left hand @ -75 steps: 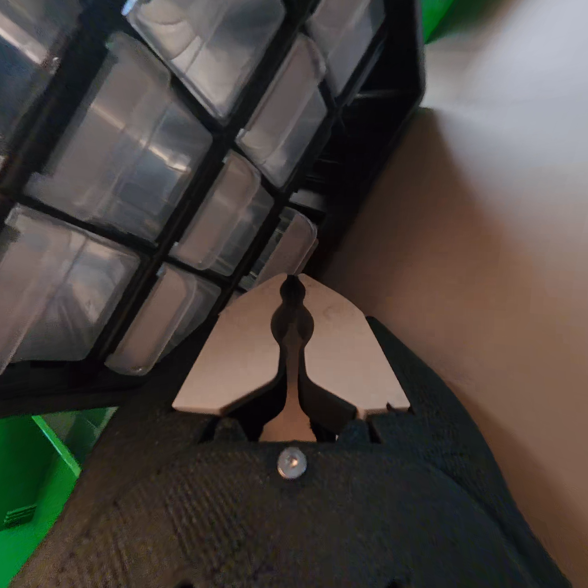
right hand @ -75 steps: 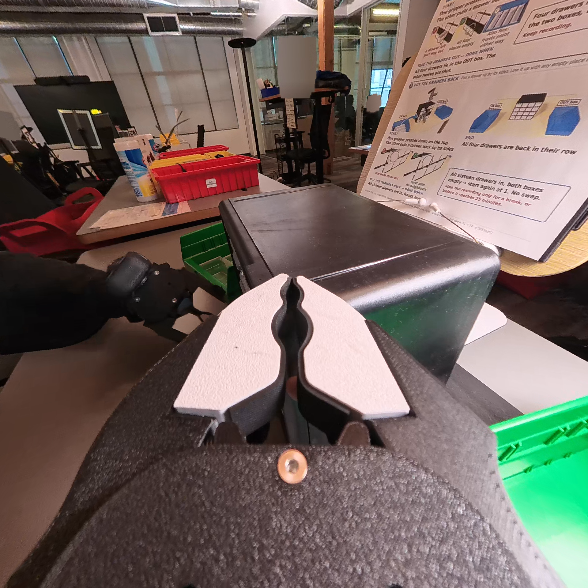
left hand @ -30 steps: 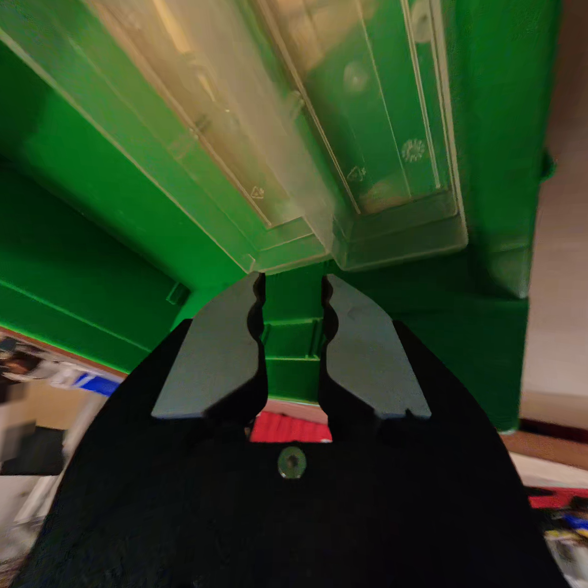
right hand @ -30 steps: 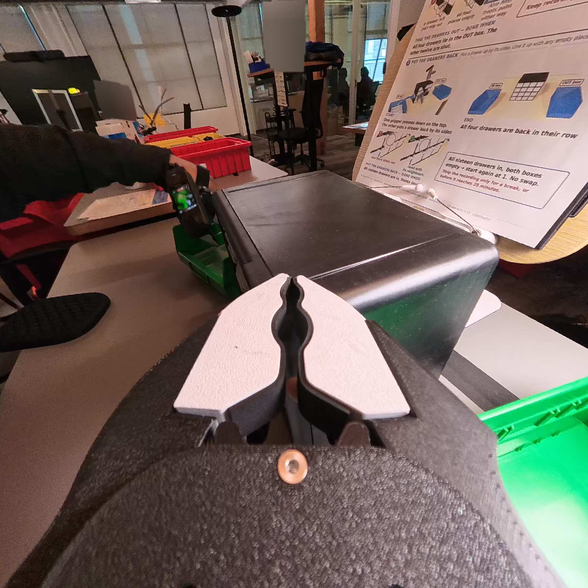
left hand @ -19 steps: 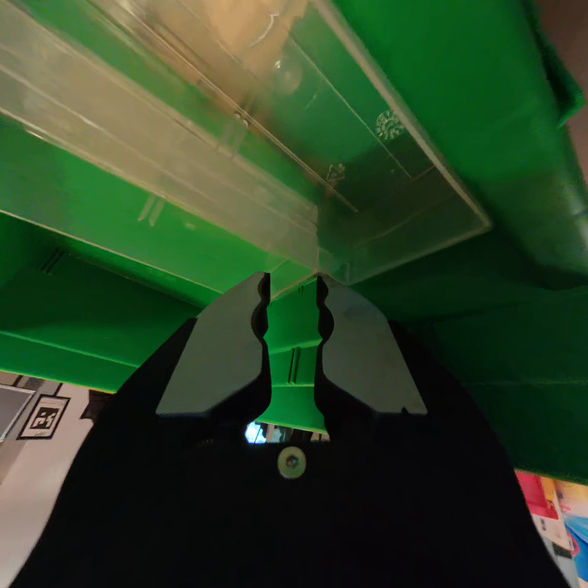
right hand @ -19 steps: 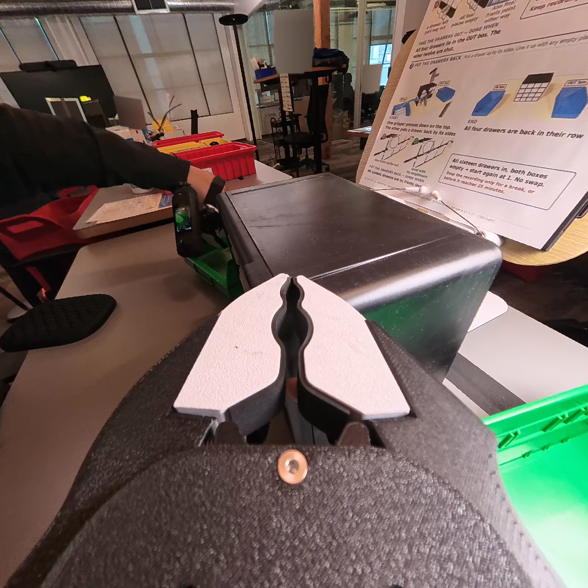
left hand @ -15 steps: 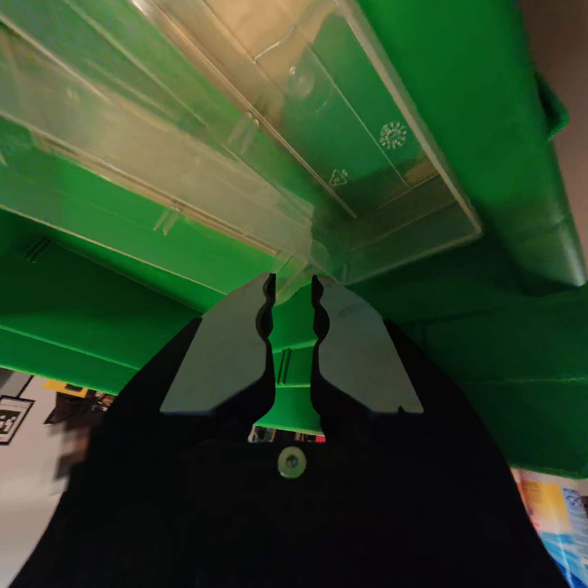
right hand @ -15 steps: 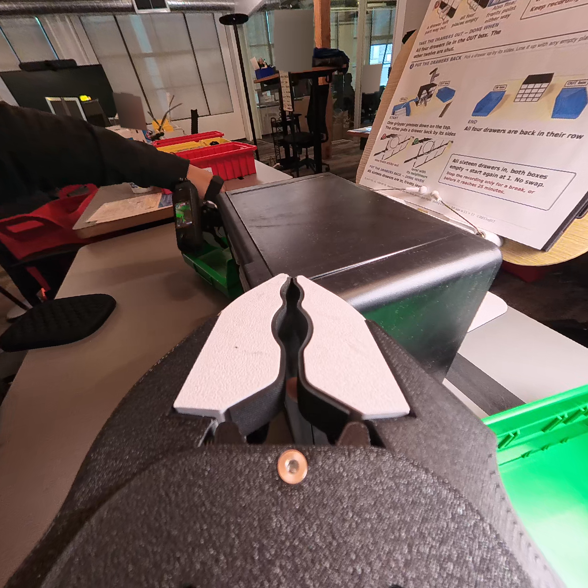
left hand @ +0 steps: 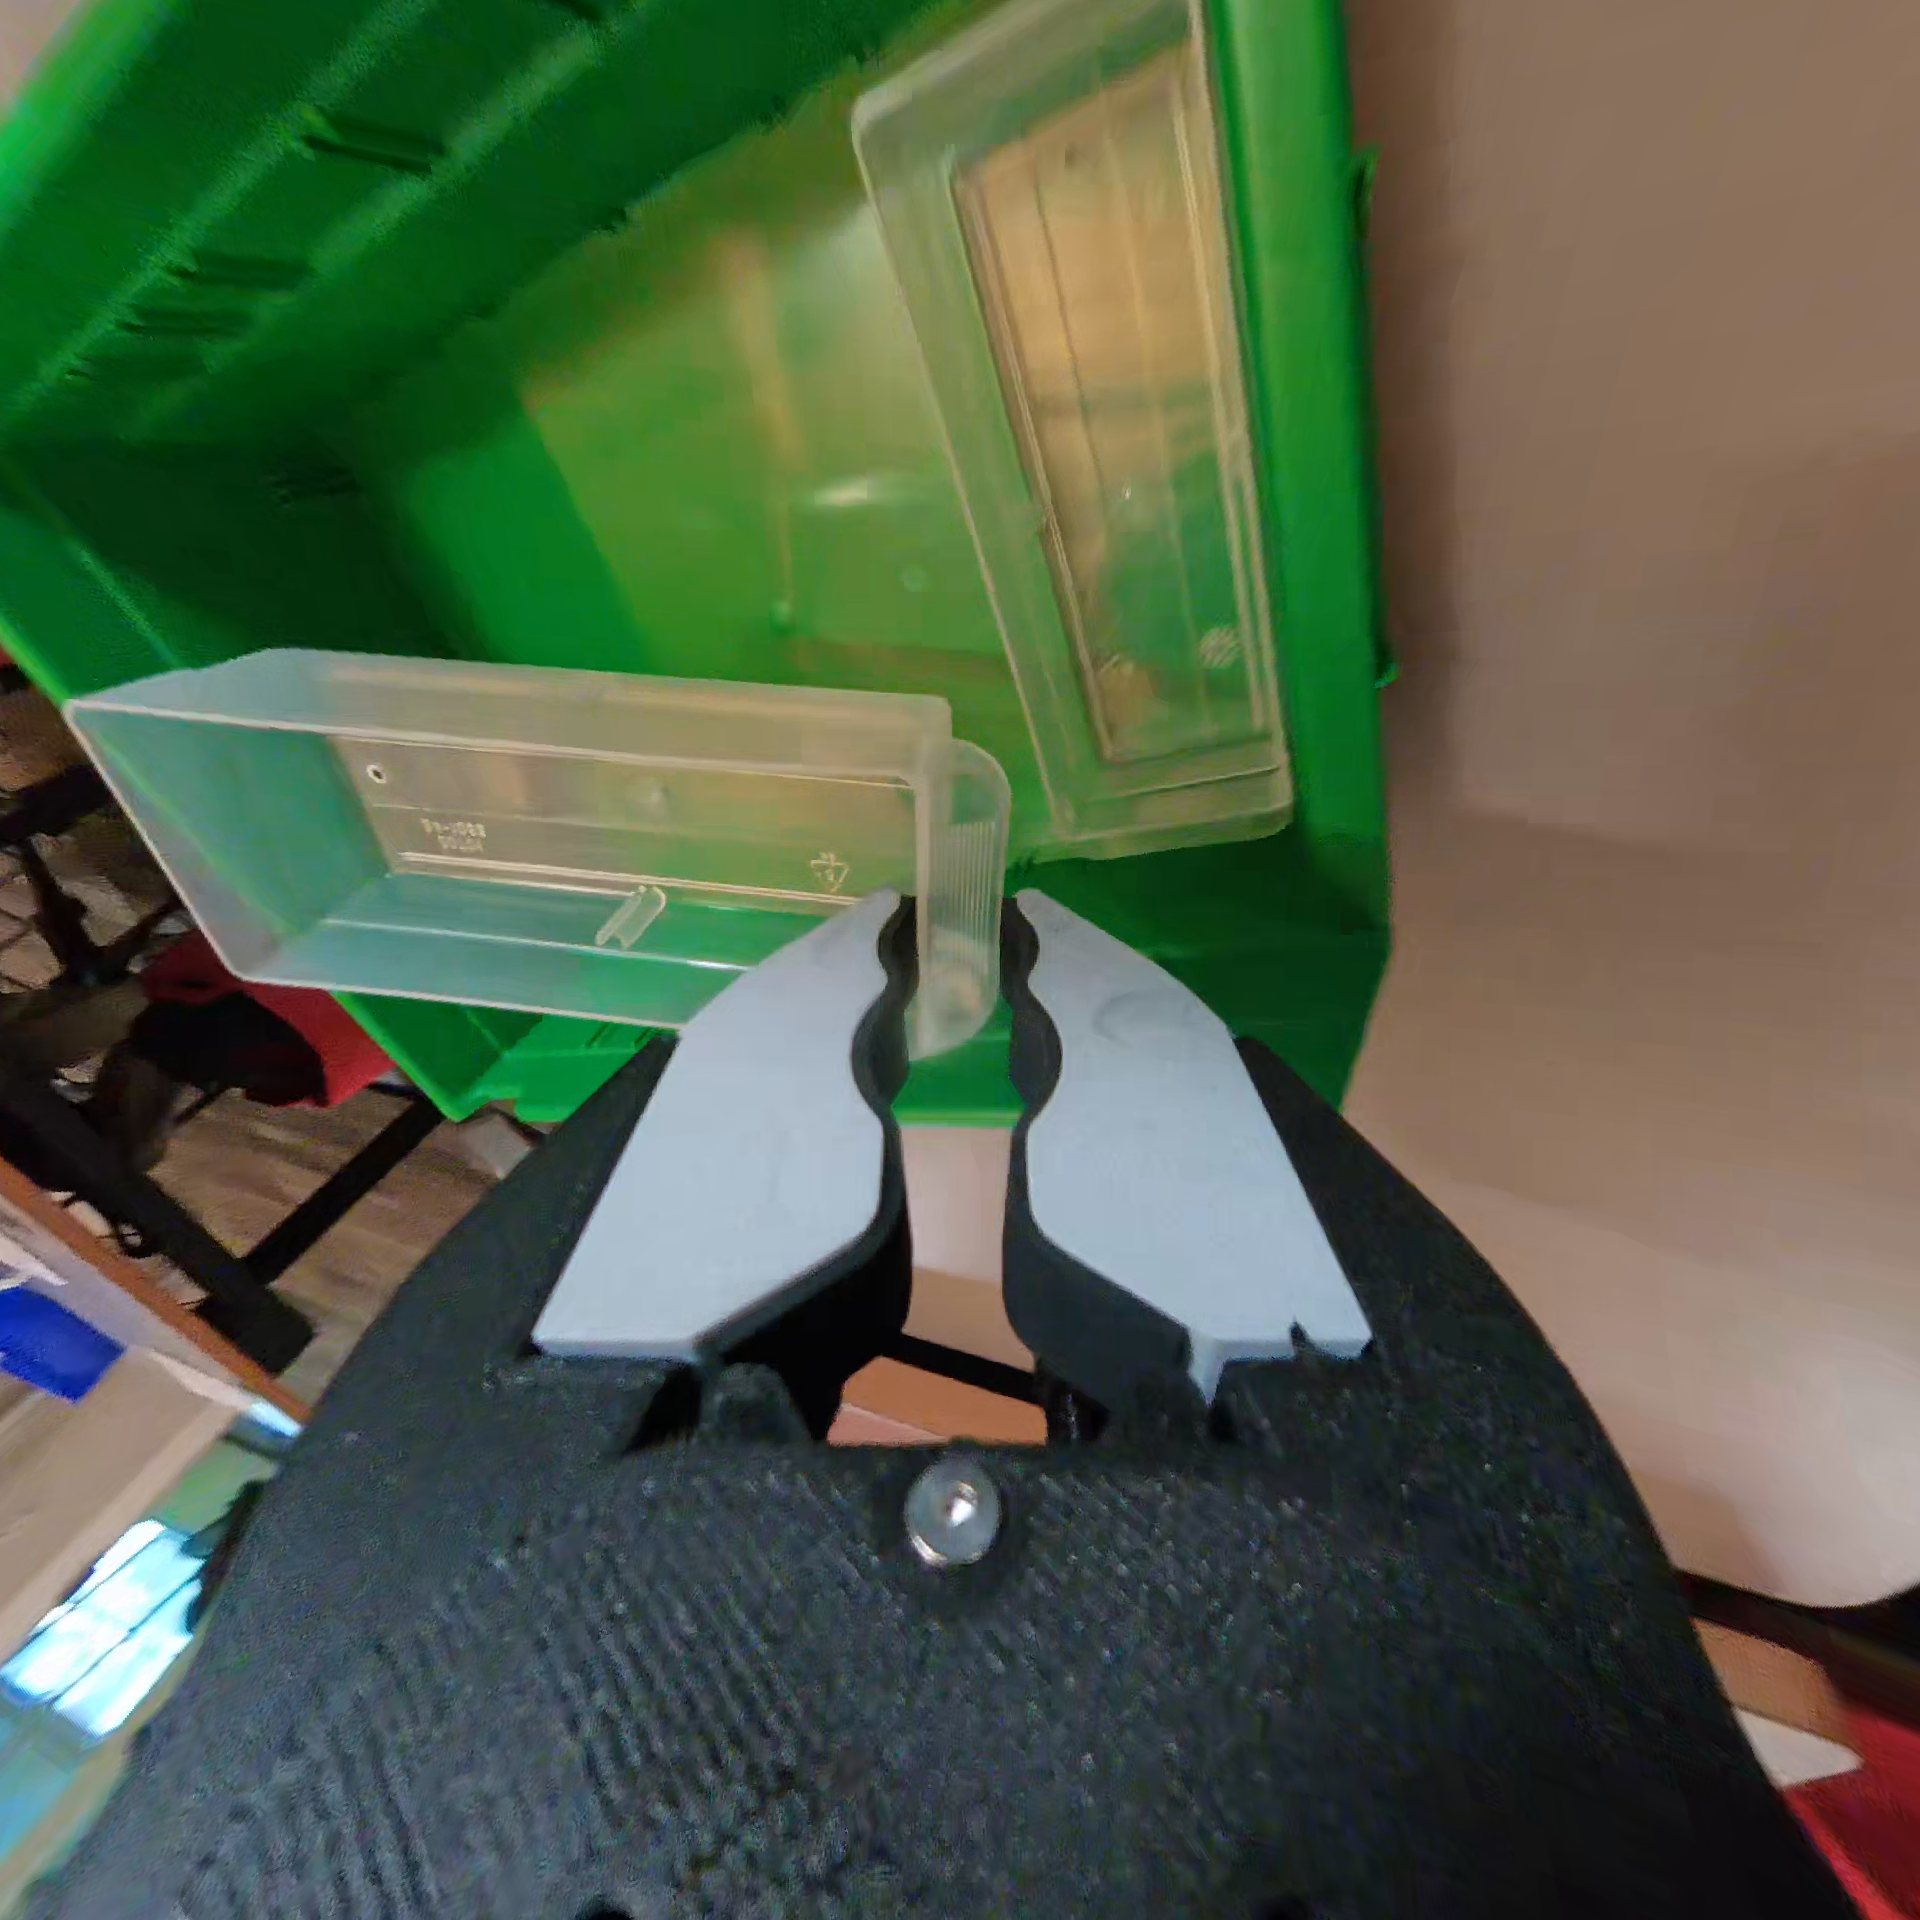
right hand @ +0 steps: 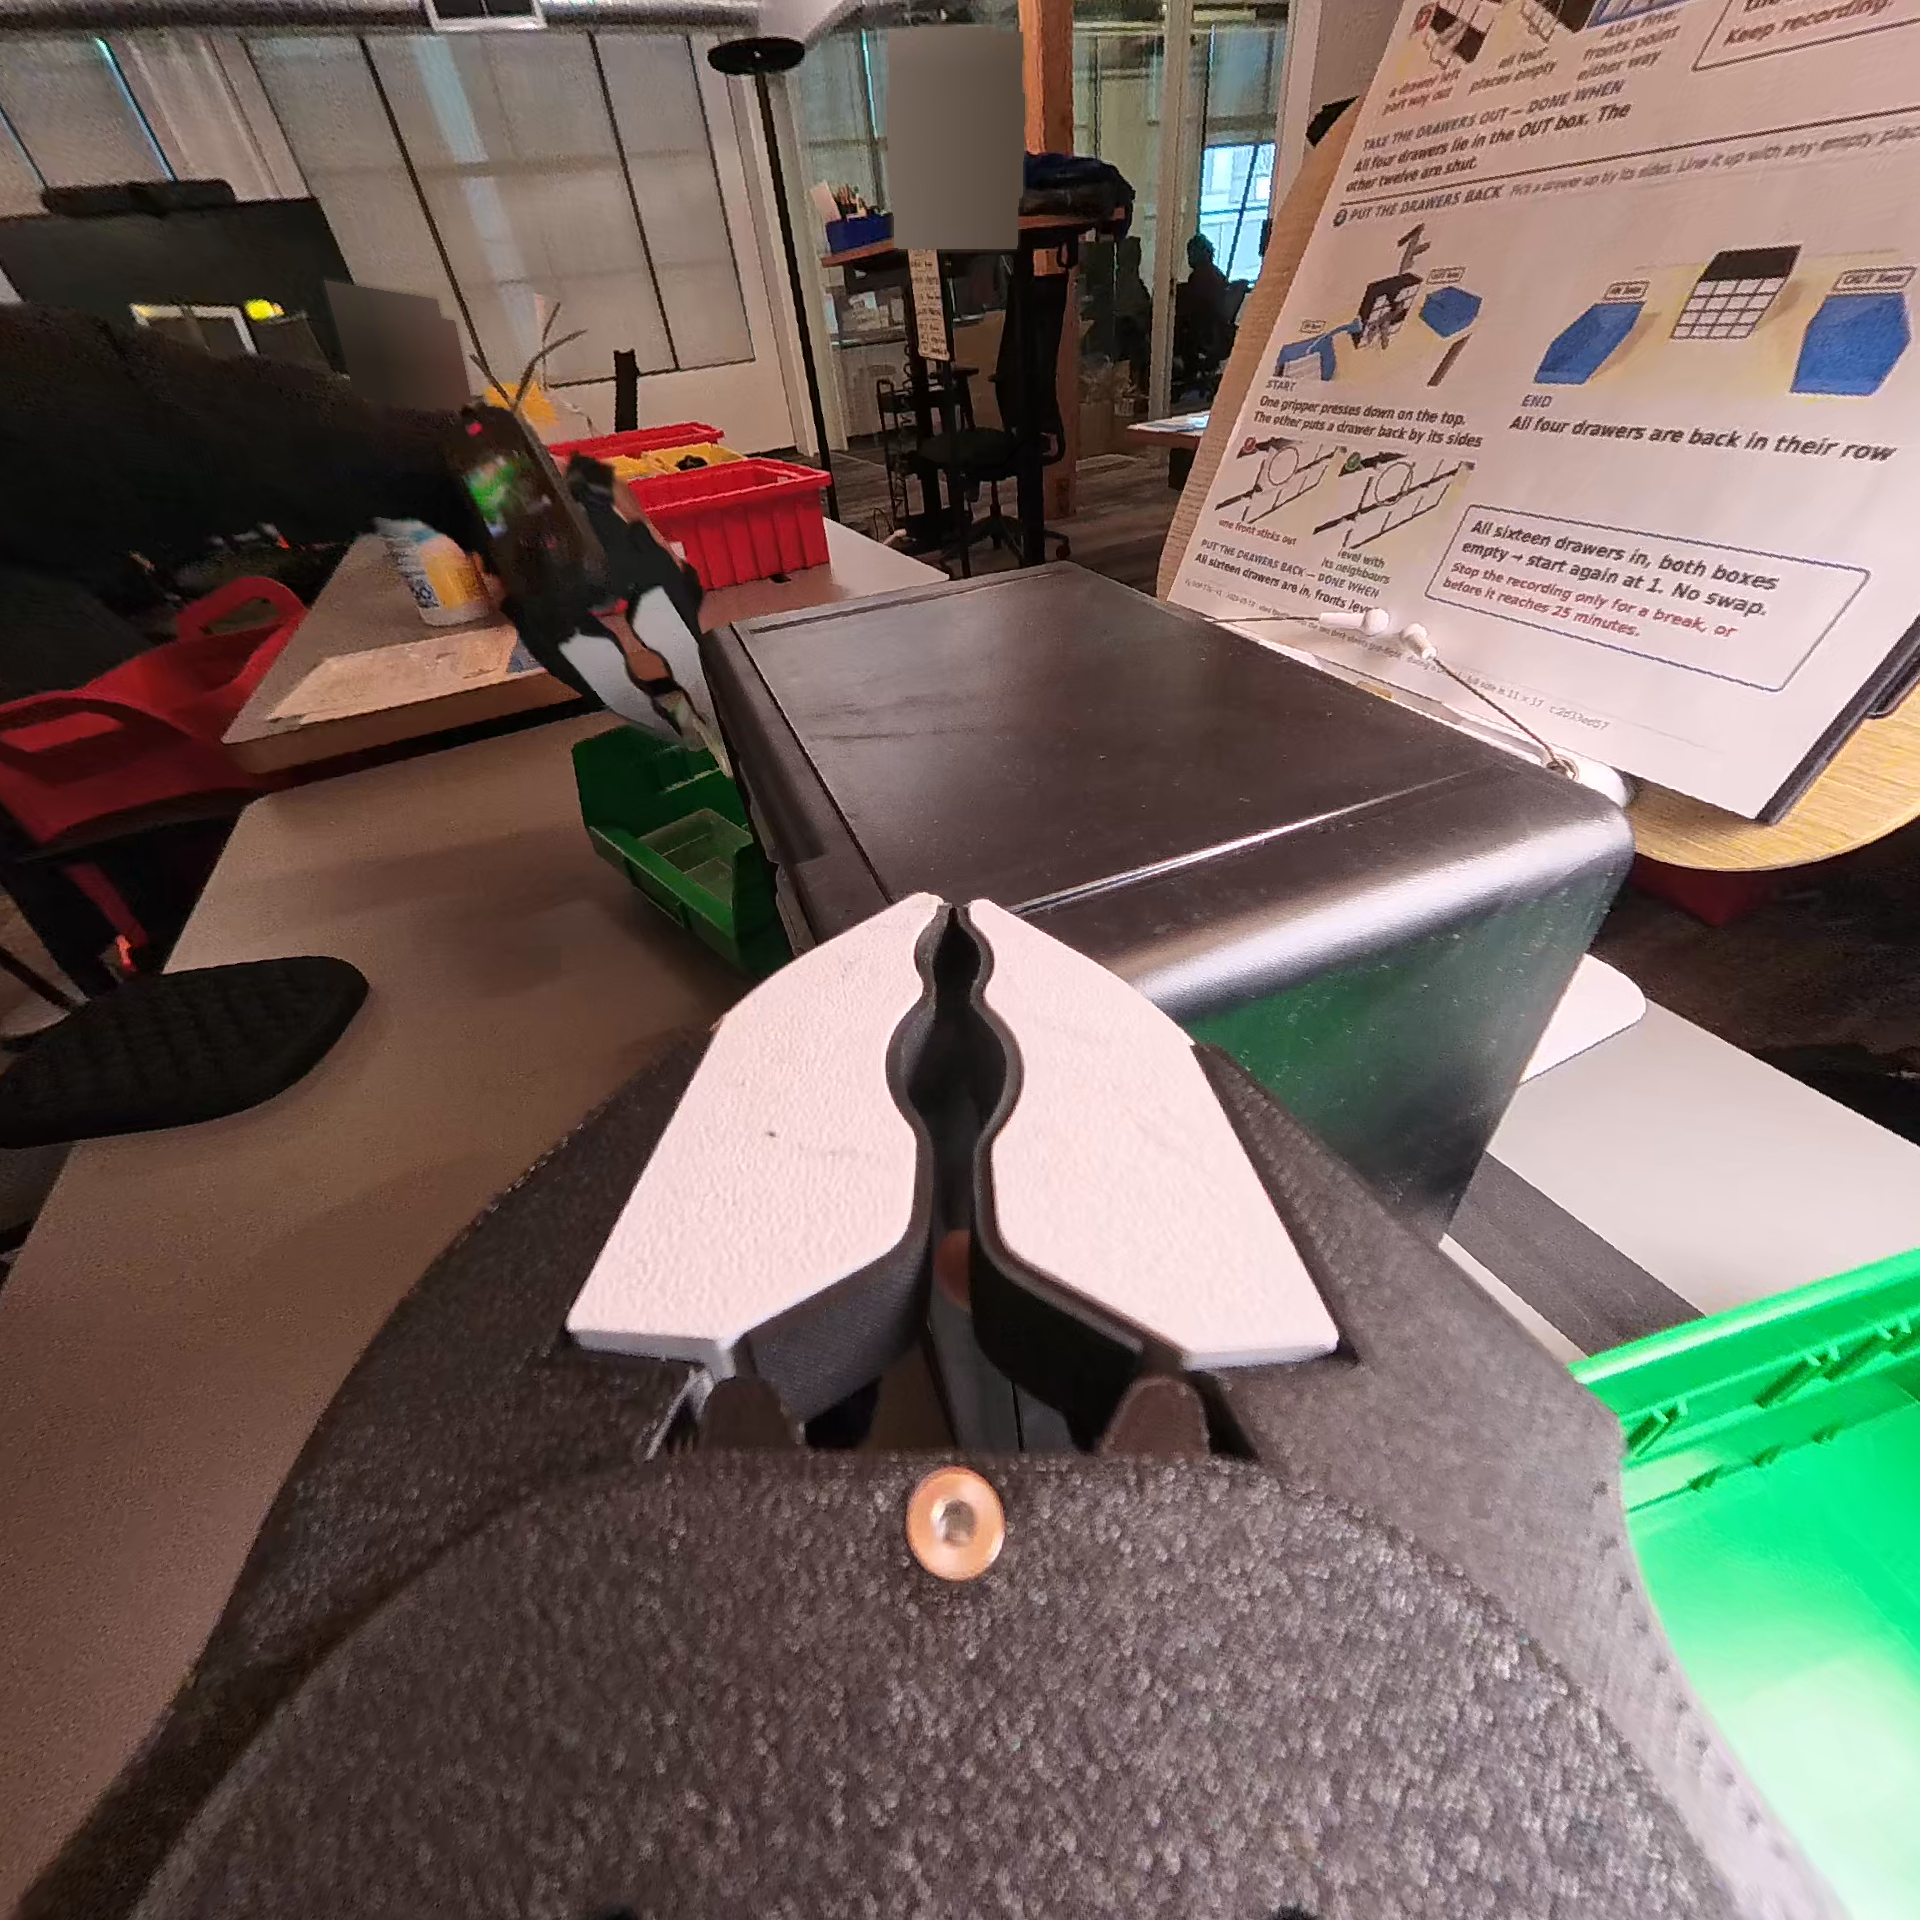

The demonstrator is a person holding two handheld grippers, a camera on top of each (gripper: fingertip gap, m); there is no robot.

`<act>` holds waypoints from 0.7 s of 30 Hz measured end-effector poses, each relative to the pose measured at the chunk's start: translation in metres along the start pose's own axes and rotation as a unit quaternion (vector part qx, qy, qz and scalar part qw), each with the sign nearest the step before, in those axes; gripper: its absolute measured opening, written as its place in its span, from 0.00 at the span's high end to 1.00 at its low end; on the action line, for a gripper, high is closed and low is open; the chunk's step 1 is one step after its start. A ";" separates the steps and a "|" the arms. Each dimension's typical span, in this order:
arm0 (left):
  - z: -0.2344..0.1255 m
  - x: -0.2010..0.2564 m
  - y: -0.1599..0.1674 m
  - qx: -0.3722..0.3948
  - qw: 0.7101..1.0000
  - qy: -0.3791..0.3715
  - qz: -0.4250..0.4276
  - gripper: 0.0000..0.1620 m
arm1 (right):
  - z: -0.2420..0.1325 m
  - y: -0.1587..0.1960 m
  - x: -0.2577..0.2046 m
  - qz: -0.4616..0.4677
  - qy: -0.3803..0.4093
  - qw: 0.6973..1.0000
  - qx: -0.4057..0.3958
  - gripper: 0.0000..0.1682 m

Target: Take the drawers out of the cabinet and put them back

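Pinching a clear drawer (left hand: 499,831) by its handle, left gripper (left hand: 956,914) clamped; right gripper (right hand: 958,912) closed empty.

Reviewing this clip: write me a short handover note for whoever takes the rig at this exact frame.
Left gripper: pinching the front pull tab of a clear plastic drawer, held above the green bin.
Right gripper: shut, empty, at the near top edge of the black cabinet.
Another clear drawer lies in that bin.
Done: at least two drawers are out of the cabinet.
Left: apparently return the held drawer to a cabinet slot, then the one in the bin. The cabinet front is not visible, so the count is unknown.
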State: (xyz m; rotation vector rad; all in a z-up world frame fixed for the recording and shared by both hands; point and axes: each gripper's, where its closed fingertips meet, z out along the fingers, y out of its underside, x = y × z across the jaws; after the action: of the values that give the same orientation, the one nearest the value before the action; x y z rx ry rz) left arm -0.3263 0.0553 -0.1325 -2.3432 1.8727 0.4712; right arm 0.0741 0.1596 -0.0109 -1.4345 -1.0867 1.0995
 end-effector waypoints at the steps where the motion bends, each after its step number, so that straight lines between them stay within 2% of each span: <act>1: -0.011 0.002 -0.006 0.013 1.000 0.003 -0.015 0.91 | 0.000 0.000 0.000 -0.001 0.001 1.000 -0.001 1.00; 6: -0.071 0.041 -0.067 0.119 0.990 0.062 -0.041 0.91 | 0.000 0.000 0.000 -0.001 0.002 1.000 0.000 1.00; 11: -0.114 0.111 -0.146 0.220 0.959 0.177 -0.017 0.91 | 0.001 0.000 0.000 0.003 0.001 1.000 0.004 1.00; 16: -0.120 0.157 -0.206 0.246 0.935 0.251 0.038 0.91 | 0.001 0.000 0.000 0.003 0.003 1.000 0.004 1.00; 21: -0.109 0.156 -0.254 0.240 0.926 0.285 0.055 0.91 | 0.001 0.000 0.000 0.003 0.006 1.000 0.004 1.00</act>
State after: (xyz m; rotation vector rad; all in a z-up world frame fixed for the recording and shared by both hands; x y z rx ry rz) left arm -0.0324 -0.0599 -0.1049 -2.1668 2.0257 -0.6738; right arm 0.0734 0.1598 -0.0109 -1.4376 -1.0691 1.0965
